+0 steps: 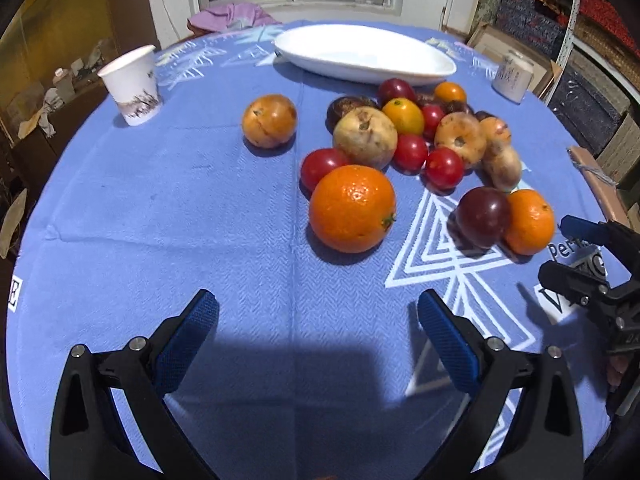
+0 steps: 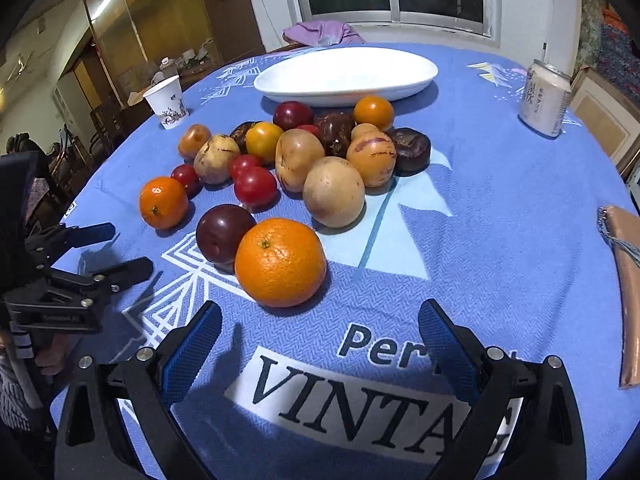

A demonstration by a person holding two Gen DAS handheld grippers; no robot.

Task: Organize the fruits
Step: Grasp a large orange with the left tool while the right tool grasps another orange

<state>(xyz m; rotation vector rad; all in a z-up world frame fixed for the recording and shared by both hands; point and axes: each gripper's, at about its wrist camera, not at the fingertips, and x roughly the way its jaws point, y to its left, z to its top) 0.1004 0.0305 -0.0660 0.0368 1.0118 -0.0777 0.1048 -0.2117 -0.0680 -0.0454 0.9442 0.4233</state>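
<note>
Several fruits lie in a heap on the blue tablecloth (image 1: 160, 220): oranges, red tomatoes, dark plums and tan pepino melons. An empty white oval dish (image 1: 360, 54) (image 2: 346, 74) stands behind the heap. My left gripper (image 1: 318, 320) is open, low over the cloth, with a big orange (image 1: 352, 208) just ahead of it. One brownish-orange fruit (image 1: 269, 120) sits apart to the left. My right gripper (image 2: 320, 330) is open too, and another big orange (image 2: 280, 262) lies just beyond its tips, next to a dark plum (image 2: 224, 232). Each gripper shows at the edge of the other's view.
A paper cup (image 1: 132, 84) (image 2: 167, 102) stands at the far left. A drink can (image 2: 545, 98) (image 1: 512, 76) stands at the far right. A brown pouch (image 2: 624, 280) lies at the right table edge. A purple cloth (image 2: 320, 32) lies beyond the dish.
</note>
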